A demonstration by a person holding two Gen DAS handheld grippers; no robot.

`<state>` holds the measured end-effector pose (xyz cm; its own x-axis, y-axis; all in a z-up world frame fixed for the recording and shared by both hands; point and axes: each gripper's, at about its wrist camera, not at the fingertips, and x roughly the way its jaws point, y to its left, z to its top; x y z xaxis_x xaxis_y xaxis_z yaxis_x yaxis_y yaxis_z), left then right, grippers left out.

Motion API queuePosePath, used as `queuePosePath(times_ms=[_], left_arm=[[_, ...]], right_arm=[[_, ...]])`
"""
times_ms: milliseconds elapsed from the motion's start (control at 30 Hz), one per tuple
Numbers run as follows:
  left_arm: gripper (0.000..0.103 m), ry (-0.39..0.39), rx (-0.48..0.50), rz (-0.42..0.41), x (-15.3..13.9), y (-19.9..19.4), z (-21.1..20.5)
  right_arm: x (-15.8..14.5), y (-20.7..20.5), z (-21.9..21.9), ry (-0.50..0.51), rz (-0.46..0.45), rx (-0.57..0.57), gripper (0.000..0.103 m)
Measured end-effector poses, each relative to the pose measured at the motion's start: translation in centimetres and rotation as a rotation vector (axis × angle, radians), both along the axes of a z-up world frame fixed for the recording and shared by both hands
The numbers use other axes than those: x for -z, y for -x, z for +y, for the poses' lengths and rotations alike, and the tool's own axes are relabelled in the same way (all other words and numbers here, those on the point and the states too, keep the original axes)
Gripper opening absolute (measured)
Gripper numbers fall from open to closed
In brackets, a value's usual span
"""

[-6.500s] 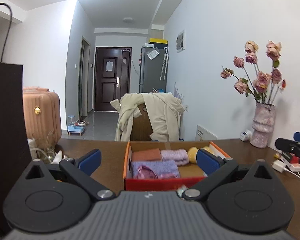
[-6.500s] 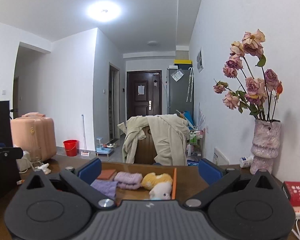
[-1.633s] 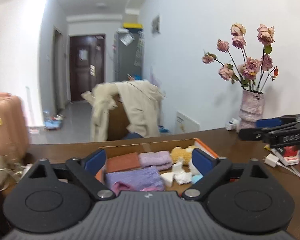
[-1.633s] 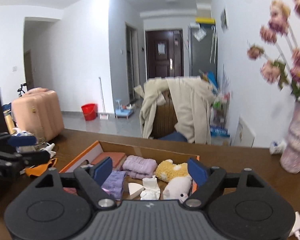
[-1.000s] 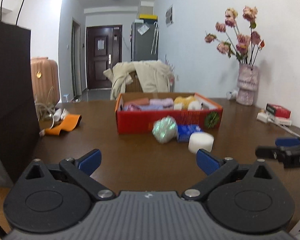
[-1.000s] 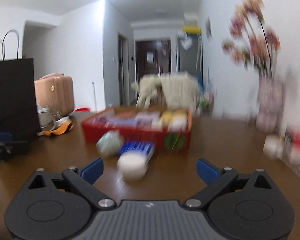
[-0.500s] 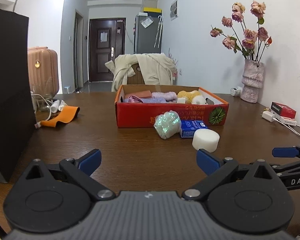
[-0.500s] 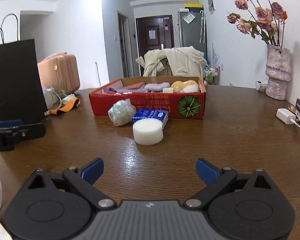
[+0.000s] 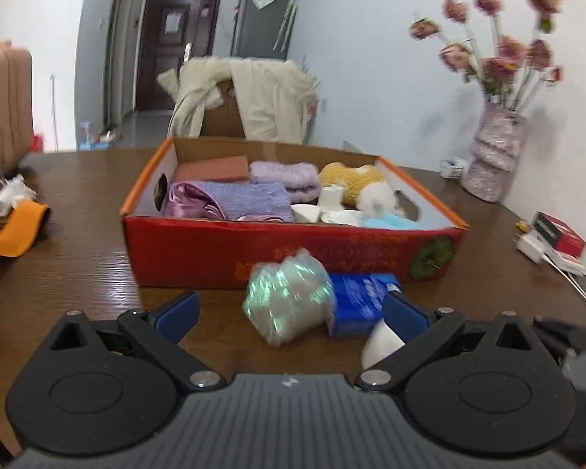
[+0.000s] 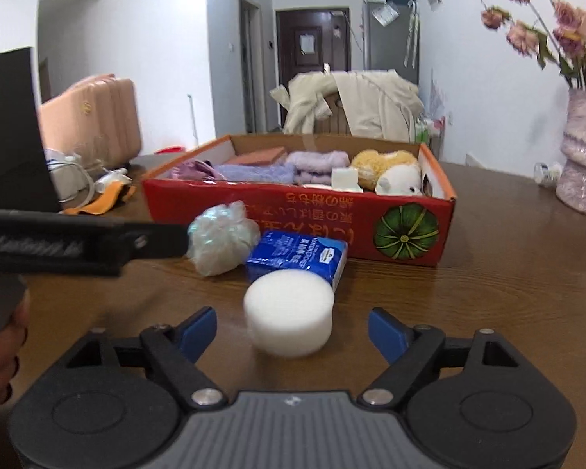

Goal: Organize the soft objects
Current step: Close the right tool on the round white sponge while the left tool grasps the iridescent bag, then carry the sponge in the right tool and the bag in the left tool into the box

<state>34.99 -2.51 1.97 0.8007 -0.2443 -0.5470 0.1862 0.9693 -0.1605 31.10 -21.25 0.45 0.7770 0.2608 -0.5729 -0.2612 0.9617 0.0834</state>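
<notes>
Two grippers closing in on three soft things lying loose on the brown wooden worktop (image 10: 508, 293).

I am seeing my left gripper (image 9: 291, 308) with jaws spread and empty around the crinkly iridescent plastic-wrapped bundle (image 9: 289, 301), its right finger hiding most of the white round foam puck (image 10: 289, 314). My right gripper (image 10: 293, 330) has just been narrowing its jaws; they are standing apart on either side of that puck, not touching it. One blue tissue packet (image 10: 299, 256) is lying behind, before the red cardboard box (image 10: 371, 226).

box (image 9: 199, 246), sponge (image 10: 289, 314) on table (image 10: 488, 293)
</notes>
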Motion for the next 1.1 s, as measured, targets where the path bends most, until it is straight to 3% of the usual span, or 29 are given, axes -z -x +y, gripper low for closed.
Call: queuePosePath(times_ms=[33, 100, 133, 200, 333, 533, 733, 800, 867, 1100], left_arm=[[0.096, 0.009, -0.012, 0.001, 0.4, -0.8, 0.0], [0.082, 0.046, -0.058, 0.008, 1.5, -2.1, 0.3], [0.062, 0.069, -0.061, 0.005, 2.0, -2.5, 0.4], [0.039, 0.113, -0.021, 0.033, 3.0, -3.2, 0.8], [0.037, 0.124, -0.001, 0.036, 3.4, -3.1, 0.9], [0.037, 0.096, 0.012, 0.029, 3.9, -3.0, 0.4], [0.041, 0.169, -0.007, 0.063, 4.3, -3.6, 1.5], [0.041, 0.153, -0.011, 0.060, 4.0, -3.5, 1.5], [0.041, 0.106, -0.028, 0.049, 3.2, -2.7, 1.7], [0.039, 0.129, -0.038, 0.013, -0.6, 5.8, 4.4]], right_arm=[[0.3, -0.7, 0.1, -0.013, 0.007, 0.001, 0.079], [0.8, -1.6, -0.1, -0.025, 0.017, -0.004, 0.054], [0.9, -1.7, -0.3, -0.039, 0.019, -0.006, 0.054], [1.3, -1.6, -1.1, -0.076, 0.008, -0.010, 0.053], [1.9, -1.9, -2.4, -0.166, 0.015, -0.014, 0.051], [1.9, -2.0, -2.4, -0.168, 0.021, -0.022, 0.051], [2.0, -2.3, -2.8, -0.192, 0.029, -0.025, 0.052], [2.0, -2.3, -2.7, -0.189, 0.028, -0.025, 0.052], [2.0, -2.2, -2.6, -0.182, 0.028, -0.027, 0.052], [-0.8, 2.8, -3.7, -0.148, -0.021, 0.010, 0.052]])
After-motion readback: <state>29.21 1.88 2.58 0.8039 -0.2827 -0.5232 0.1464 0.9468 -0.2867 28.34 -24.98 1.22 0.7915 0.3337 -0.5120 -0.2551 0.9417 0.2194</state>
